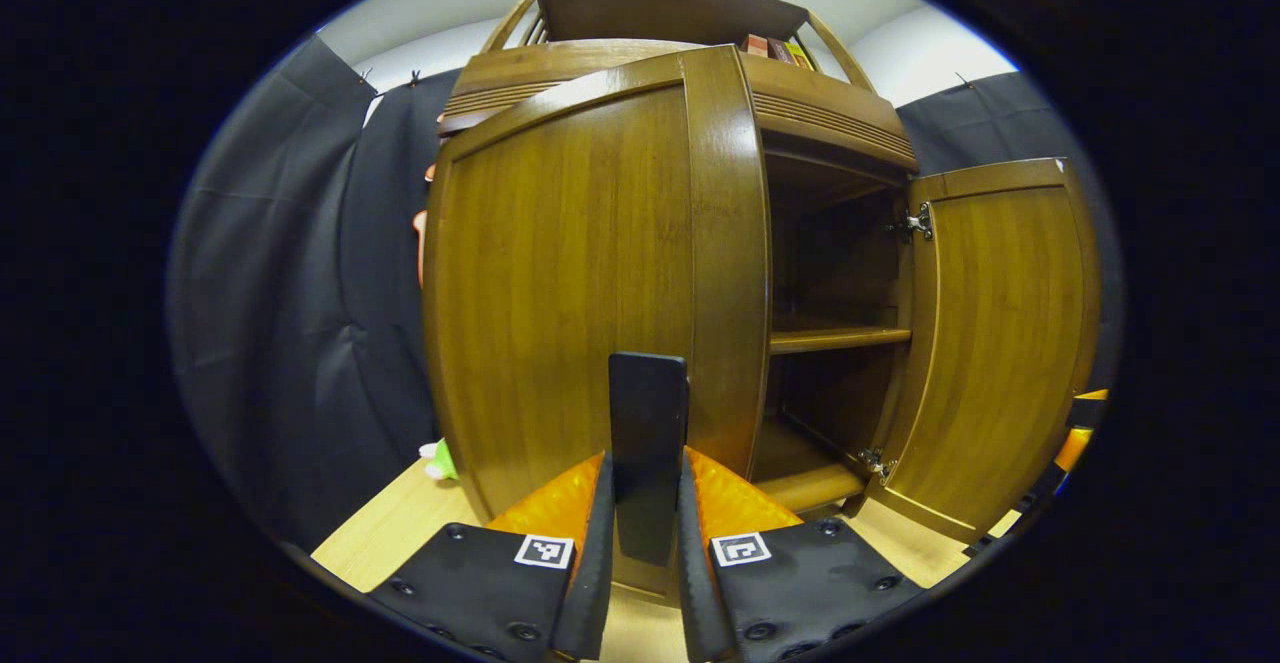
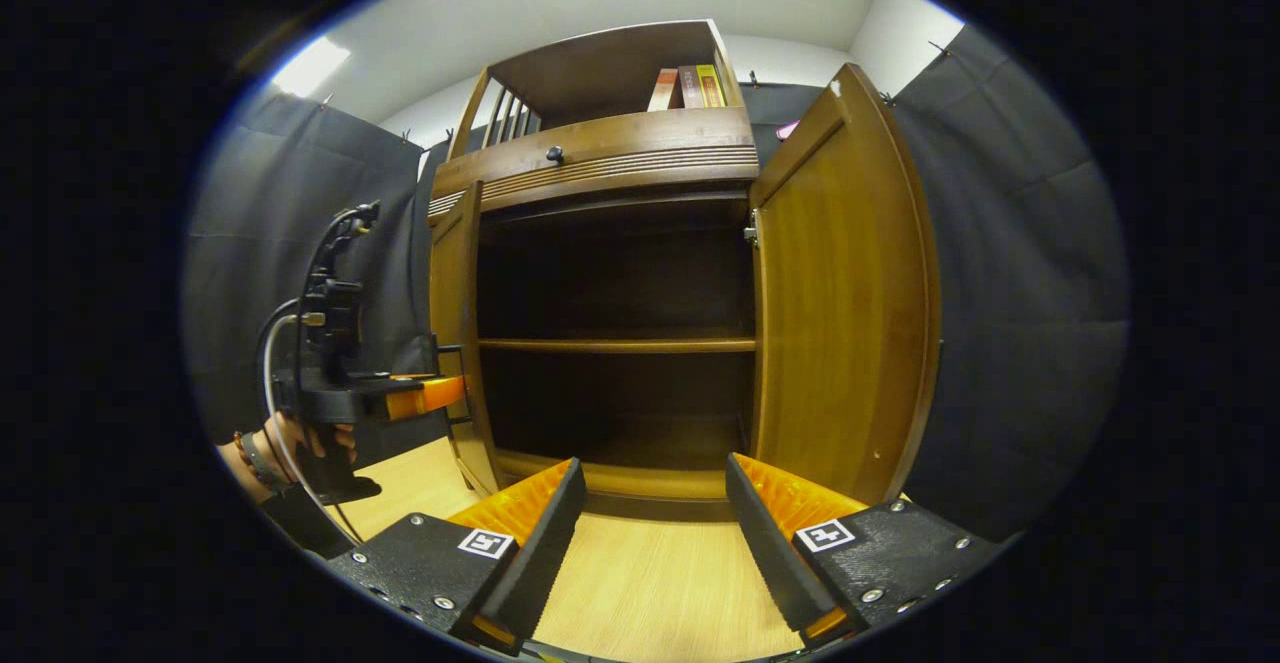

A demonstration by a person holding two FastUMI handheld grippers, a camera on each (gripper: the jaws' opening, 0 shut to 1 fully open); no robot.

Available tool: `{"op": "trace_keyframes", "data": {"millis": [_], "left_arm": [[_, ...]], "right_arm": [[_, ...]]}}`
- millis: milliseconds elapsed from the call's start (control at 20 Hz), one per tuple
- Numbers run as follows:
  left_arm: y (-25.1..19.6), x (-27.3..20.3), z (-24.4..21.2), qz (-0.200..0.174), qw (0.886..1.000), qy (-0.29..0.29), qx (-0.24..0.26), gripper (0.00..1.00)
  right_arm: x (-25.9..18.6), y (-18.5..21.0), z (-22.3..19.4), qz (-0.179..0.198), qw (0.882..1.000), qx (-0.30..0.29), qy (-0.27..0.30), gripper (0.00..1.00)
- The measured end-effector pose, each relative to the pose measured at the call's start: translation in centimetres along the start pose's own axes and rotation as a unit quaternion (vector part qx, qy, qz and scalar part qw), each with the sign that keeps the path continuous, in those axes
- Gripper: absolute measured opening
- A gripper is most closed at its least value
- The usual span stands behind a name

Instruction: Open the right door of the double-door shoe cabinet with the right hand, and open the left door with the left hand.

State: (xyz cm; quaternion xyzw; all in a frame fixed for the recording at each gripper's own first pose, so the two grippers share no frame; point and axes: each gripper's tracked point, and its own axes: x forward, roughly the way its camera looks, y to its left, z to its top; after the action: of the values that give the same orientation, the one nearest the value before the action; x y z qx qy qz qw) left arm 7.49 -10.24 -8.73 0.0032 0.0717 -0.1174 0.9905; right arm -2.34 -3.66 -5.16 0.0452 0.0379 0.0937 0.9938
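The brown wooden shoe cabinet (image 2: 610,158) stands close in front of me. In the left gripper view, its left door (image 1: 560,283) is swung partly outward, and my left gripper (image 1: 647,465) is shut on the door's upright black handle (image 1: 648,403). The right door (image 1: 1000,343) stands wide open, showing the inner shelf (image 1: 835,338). In the right gripper view, my right gripper (image 2: 655,468) is open with nothing between its fingers, facing the dark inside between the left door (image 2: 455,323) and the right door (image 2: 840,303). The left gripper (image 2: 440,393) and the hand (image 2: 300,438) holding it show at the left door's edge.
The cabinet stands on a light wooden surface (image 2: 650,583). Books (image 2: 690,86) stand on the top rack, above a drawer with a dark knob (image 2: 553,154). A small green object (image 1: 438,460) lies left of the cabinet's base. Black cloth hangs on both sides.
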Motion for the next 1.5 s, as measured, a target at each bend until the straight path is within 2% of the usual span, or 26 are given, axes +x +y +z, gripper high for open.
{"op": "trace_keyframes", "data": {"millis": [250, 450, 650, 700, 800, 850, 900, 950, 1000, 1100, 1150, 1200, 1250, 1300, 1500], "left_arm": [[3.7, -3.9, -0.2, 0.039, 0.999, 0.010, -0.010, 0.38], [7.8, -7.1, 0.2, 0.093, 0.996, 0.011, -0.004, 0.27], [11.4, -8.0, 0.4, 0.101, 0.995, -0.004, -0.017, 0.19], [12.0, -8.2, 0.5, 0.100, 0.995, -0.008, -0.021, 0.22], [13.0, -8.5, 0.7, 0.104, 0.994, -0.013, -0.020, 0.13], [14.0, -8.8, 1.0, 0.110, 0.994, -0.018, -0.013, 0.22], [15.8, -9.1, 1.2, 0.120, 0.992, -0.024, -0.006, 0.17], [16.6, -8.9, 1.2, 0.113, 0.993, -0.020, -0.010, 0.13], [16.7, -9.0, 1.3, 0.104, 0.994, -0.023, -0.020, 0.05], [16.6, -8.8, 1.3, 0.076, 0.996, -0.028, -0.033, 0.06], [17.0, -8.9, 1.3, 0.065, 0.997, -0.031, -0.033, 0.13], [17.7, -9.0, 1.3, 0.057, 0.997, -0.033, -0.031, 0.14], [18.7, -9.1, 1.3, 0.057, 0.997, -0.036, -0.026, 0.21], [19.6, -9.2, 1.2, 0.051, 0.998, -0.036, -0.026, 0.06], [21.4, -8.9, 1.3, -0.004, 0.998, -0.045, -0.039, 0.14]], "right_arm": [[1.7, 2.0, -0.2, 0.025, 1.000, 0.010, -0.001, 0.87], [2.6, 3.1, -0.6, 0.038, 0.999, 0.012, 0.000, 0.87], [3.7, 4.9, -0.6, 0.057, 0.998, 0.018, 0.001, 0.87], [4.0, 5.4, -0.5, 0.061, 0.998, 0.016, 0.000, 0.87], [4.5, 5.8, -0.4, 0.064, 0.998, 0.012, -0.001, 0.87], [4.7, 6.1, -0.5, 0.066, 0.998, 0.011, -0.002, 0.87], [5.0, 6.4, -0.5, 0.067, 0.998, 0.013, -0.001, 0.87], [5.2, 6.6, -0.5, 0.069, 0.997, 0.016, 0.000, 0.87], [5.3, 6.8, -0.5, 0.070, 0.997, 0.018, -0.001, 0.87], [5.5, 7.0, -0.5, 0.070, 0.997, 0.019, -0.001, 0.87], [5.6, 7.0, -0.5, 0.069, 0.997, 0.018, -0.001, 0.87], [5.6, 7.0, -0.6, 0.069, 0.997, 0.018, 0.000, 0.87], [5.6, 7.0, -0.7, 0.068, 0.998, 0.018, 0.001, 0.87], [5.6, 6.9, -0.8, 0.067, 0.998, 0.017, 0.003, 0.87], [5.5, 6.8, -1.2, 0.060, 0.998, 0.017, 0.007, 0.87]]}}
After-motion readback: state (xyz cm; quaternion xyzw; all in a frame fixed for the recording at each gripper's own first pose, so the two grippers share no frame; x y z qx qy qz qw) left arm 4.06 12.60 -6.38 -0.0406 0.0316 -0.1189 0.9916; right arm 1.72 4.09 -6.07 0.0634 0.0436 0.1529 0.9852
